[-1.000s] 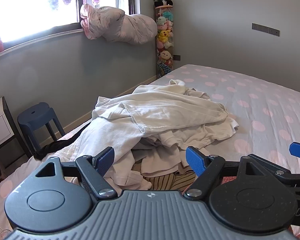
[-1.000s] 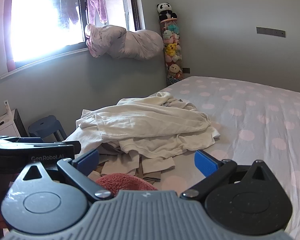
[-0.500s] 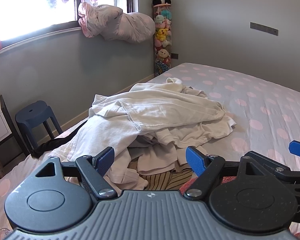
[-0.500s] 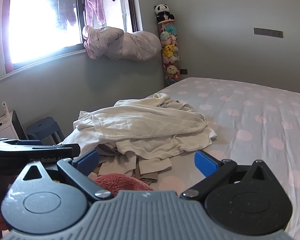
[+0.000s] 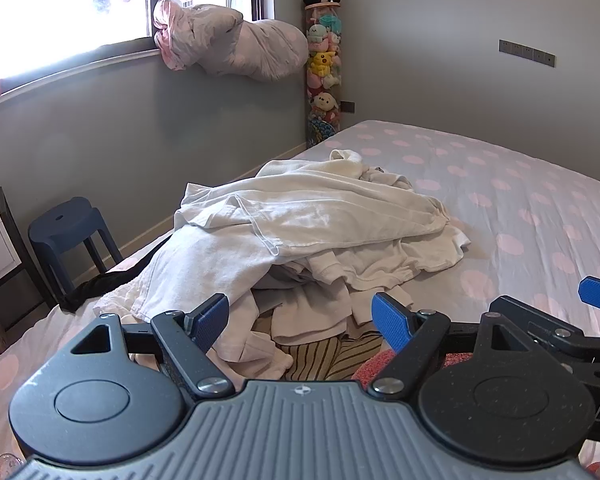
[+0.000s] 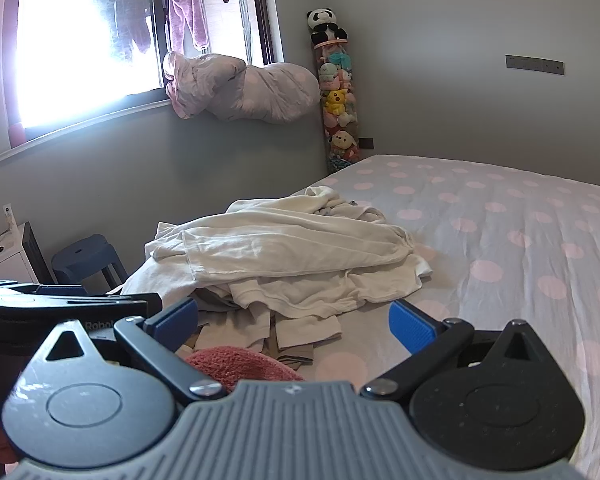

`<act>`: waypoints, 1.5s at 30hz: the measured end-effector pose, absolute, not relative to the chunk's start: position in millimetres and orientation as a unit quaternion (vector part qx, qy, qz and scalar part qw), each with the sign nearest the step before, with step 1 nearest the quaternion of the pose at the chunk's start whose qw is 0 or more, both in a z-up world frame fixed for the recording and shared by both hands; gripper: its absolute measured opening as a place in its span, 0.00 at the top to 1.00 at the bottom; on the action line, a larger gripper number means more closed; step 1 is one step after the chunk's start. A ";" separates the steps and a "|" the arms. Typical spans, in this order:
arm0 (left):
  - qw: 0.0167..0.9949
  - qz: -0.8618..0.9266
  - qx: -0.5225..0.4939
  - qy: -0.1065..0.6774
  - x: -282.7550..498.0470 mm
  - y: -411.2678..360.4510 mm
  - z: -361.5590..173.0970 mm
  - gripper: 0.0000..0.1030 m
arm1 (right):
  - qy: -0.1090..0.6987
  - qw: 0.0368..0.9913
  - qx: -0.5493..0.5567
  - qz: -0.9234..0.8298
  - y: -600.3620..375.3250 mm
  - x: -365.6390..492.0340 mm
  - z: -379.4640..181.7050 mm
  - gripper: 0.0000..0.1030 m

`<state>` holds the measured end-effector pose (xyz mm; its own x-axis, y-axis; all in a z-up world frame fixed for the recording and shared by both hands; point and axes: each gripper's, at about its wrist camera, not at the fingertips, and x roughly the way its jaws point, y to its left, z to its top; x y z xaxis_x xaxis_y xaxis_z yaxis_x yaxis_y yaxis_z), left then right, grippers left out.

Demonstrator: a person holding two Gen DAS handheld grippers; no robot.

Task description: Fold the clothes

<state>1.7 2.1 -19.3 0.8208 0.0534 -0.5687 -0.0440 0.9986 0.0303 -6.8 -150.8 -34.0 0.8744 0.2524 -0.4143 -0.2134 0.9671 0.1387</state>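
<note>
While both tools hover over the near edge of the bed:
Stool [image 5: 66, 220]: on the floor, far left.
Left gripper [image 5: 300, 318]: jaws spread, empty.
Clothes pile [image 5: 312, 232]: heaped on the spotted bed [image 5: 540, 208], ahead of both tools.
Right gripper [image 6: 294, 320]: jaws spread, empty.

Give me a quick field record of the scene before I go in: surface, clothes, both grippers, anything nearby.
surface: bed, grey sheet with pink dots
clothes: unfolded pile on the bed's left part, mostly white
top item: white garment, crumpled
nearest items: striped cloth and pink cloth, just ahead of the grippers
left gripper: jaws open, holding nothing
right gripper: jaws open, holding nothing
nearby: blue stool beside the bed; toy tube in the corner
folded so far: nothing visible
</note>
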 end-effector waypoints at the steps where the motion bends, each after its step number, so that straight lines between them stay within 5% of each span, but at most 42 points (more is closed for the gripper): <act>1: 0.954 0.025 0.007 0.299 1.8 2.0 -19.3 0.24 | 0.219 0.967 0.045 0.120 -151.0 -6.9 -34.1 0.01; 25: 0.961 0.010 -0.005 0.276 10.1 1.8 -28.0 0.24 | 0.199 0.968 0.016 0.154 -157.4 9.7 -41.4 0.01; 35: 0.935 0.033 -0.068 0.346 47.9 35.9 -52.9 0.25 | 0.191 0.967 0.017 0.169 -156.8 55.0 -46.1 0.01; 39: 0.920 0.059 -0.135 0.363 65.6 65.4 -66.9 0.51 | 0.213 0.962 0.042 0.165 -163.0 89.2 -52.0 0.01; 45: 0.926 0.107 -0.143 0.332 90.4 87.7 -76.8 0.43 | 0.253 0.943 -0.064 0.207 -153.1 143.3 -77.0 0.01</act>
<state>90.4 87.7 -76.8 0.7569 0.1036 -0.6453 -0.2931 0.9363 -0.1935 143.3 -153.1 -77.0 0.7863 0.3571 -0.5042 -0.4223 0.9063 -0.0169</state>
